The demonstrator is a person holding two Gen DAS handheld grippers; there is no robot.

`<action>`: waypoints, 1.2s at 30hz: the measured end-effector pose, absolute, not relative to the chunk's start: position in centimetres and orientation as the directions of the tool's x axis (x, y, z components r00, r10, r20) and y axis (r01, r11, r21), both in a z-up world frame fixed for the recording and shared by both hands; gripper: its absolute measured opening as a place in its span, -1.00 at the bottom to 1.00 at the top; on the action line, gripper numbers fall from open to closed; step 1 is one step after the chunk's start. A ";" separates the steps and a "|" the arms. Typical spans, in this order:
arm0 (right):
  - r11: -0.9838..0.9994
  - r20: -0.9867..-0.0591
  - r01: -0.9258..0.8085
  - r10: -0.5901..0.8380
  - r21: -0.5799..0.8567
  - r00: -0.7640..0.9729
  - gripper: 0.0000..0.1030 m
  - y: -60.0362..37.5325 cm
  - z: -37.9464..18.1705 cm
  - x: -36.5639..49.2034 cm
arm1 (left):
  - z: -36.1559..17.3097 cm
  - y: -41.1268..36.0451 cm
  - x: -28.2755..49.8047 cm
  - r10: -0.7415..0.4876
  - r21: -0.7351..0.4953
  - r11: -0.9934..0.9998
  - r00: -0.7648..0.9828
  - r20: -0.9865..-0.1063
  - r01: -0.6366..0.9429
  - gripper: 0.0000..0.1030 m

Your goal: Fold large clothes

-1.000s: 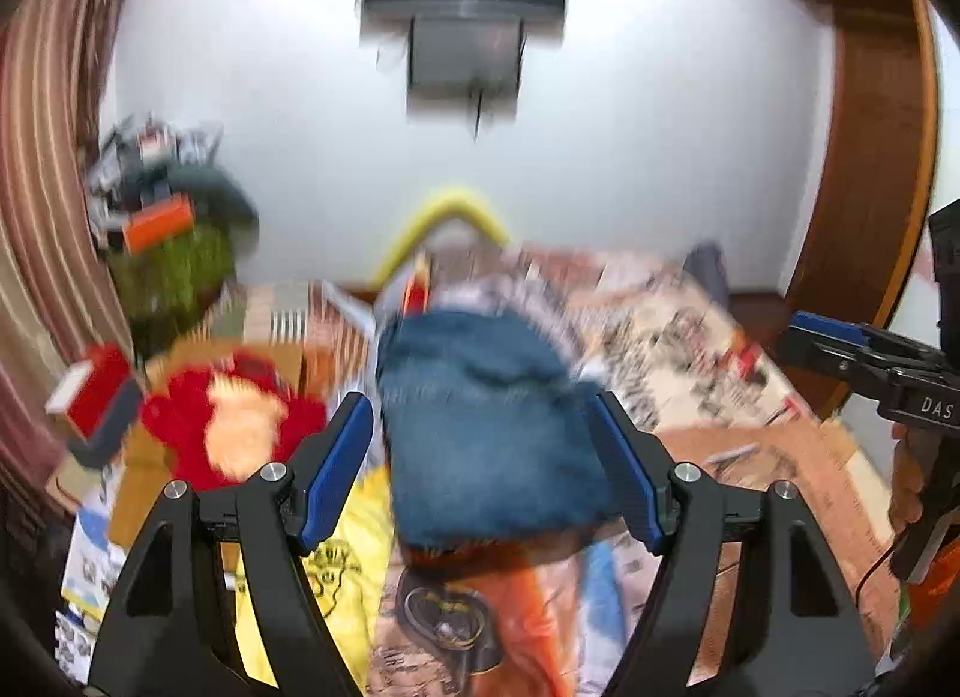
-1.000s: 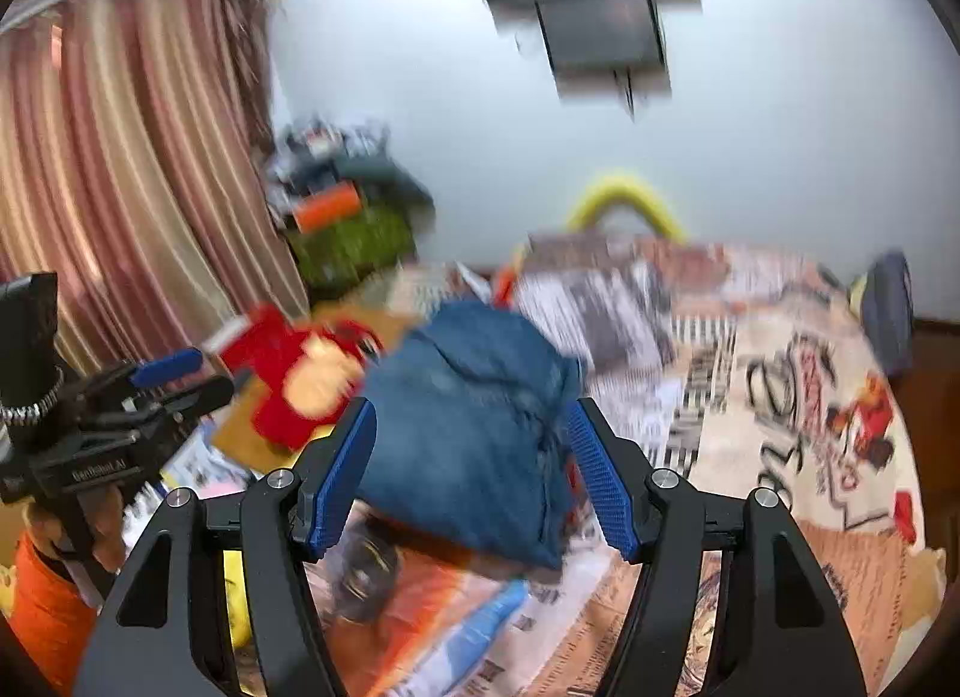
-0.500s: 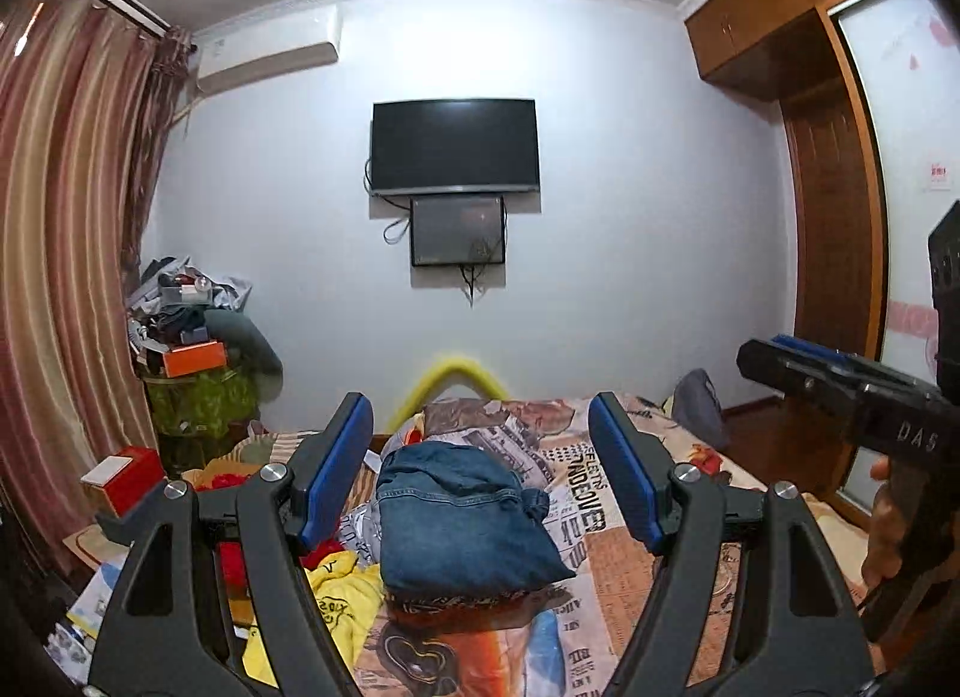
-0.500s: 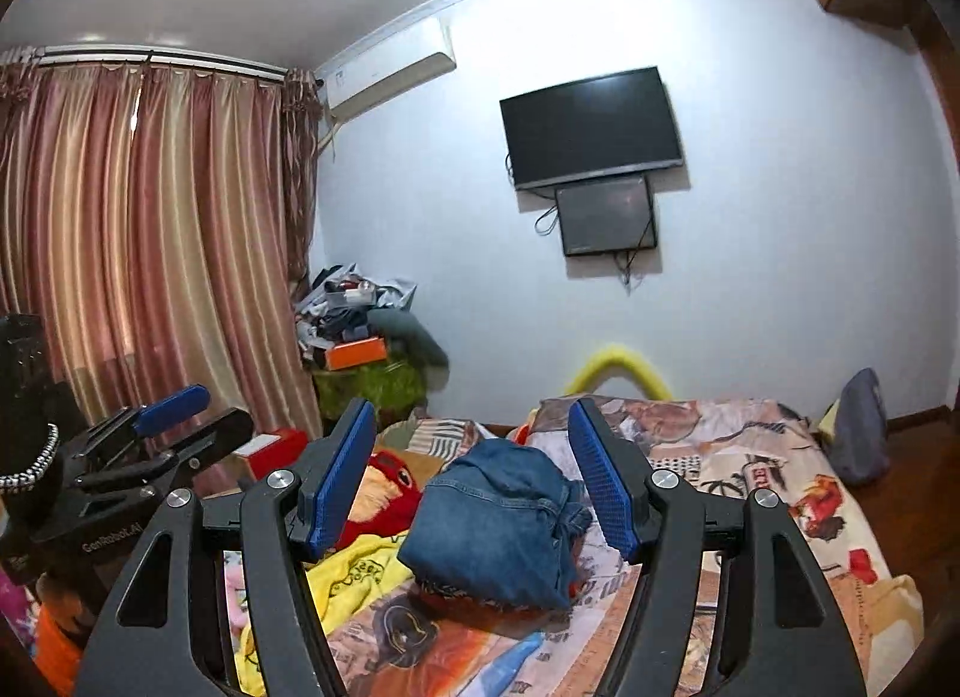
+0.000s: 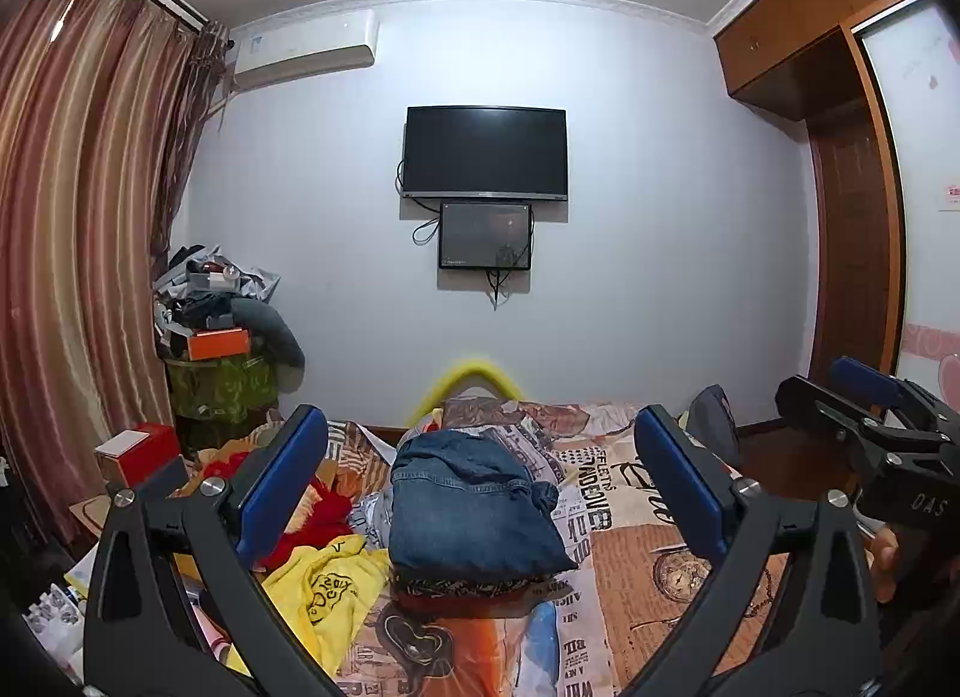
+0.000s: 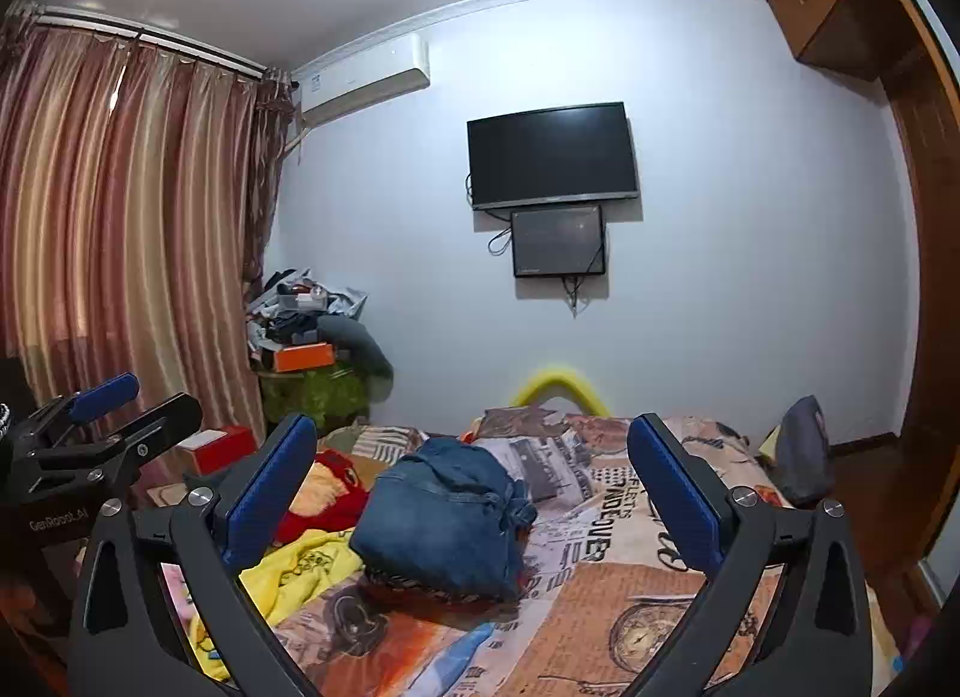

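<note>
A folded pair of blue jeans (image 5: 474,511) (image 6: 444,523) lies on the printed bed cover (image 5: 636,565), on top of a dark patterned folded cloth (image 5: 468,583). My left gripper (image 5: 477,418) points level at the bed from well back; its jaws are opening wide with nothing between them. My right gripper (image 6: 471,424) is held the same way beside it, also opening and empty. Each shows in the other's view: the right gripper (image 5: 840,391) at the right edge, the left gripper (image 6: 120,403) at the left edge. Neither touches the jeans.
A yellow shirt (image 5: 336,583) and a red plush thing (image 5: 312,517) lie left of the jeans. A red box (image 5: 138,451) and a cluttered stand (image 5: 222,337) fill the left corner by the curtain. A dark bag (image 5: 711,427) sits at the far right of the bed; a wardrobe (image 5: 852,253) stands beyond.
Both grippers have drawn back from the jeans and tilted up to level, so the jeans look smaller and farther. The jaws of both stand wider than half a second ago.
</note>
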State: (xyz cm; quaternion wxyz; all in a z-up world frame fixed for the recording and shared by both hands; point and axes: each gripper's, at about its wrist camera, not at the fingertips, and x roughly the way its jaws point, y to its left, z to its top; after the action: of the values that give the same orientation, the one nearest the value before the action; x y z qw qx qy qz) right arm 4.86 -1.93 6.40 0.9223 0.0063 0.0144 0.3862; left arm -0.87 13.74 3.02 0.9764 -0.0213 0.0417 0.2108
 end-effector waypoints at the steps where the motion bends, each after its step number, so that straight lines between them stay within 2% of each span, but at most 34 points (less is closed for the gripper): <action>1: 0.704 -0.023 -0.710 0.710 0.021 0.703 1.00 -1.9 6.4 4.9 | 2.9 13.7 -0.9 0.411 -0.025 0.909 0.907 -0.092 -0.415 0.99; 36: 0.703 -0.079 -0.709 0.712 0.062 0.698 1.00 -2.4 5.6 5.0 | 1.3 14.0 0.7 0.414 -0.043 0.904 0.898 -0.147 -0.424 0.99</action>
State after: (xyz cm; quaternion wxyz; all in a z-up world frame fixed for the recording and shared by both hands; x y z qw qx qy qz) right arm 5.04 -2.37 5.59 0.9214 0.0134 0.0482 0.3854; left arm 0.65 13.97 1.33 0.9735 -0.0371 0.0675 0.2154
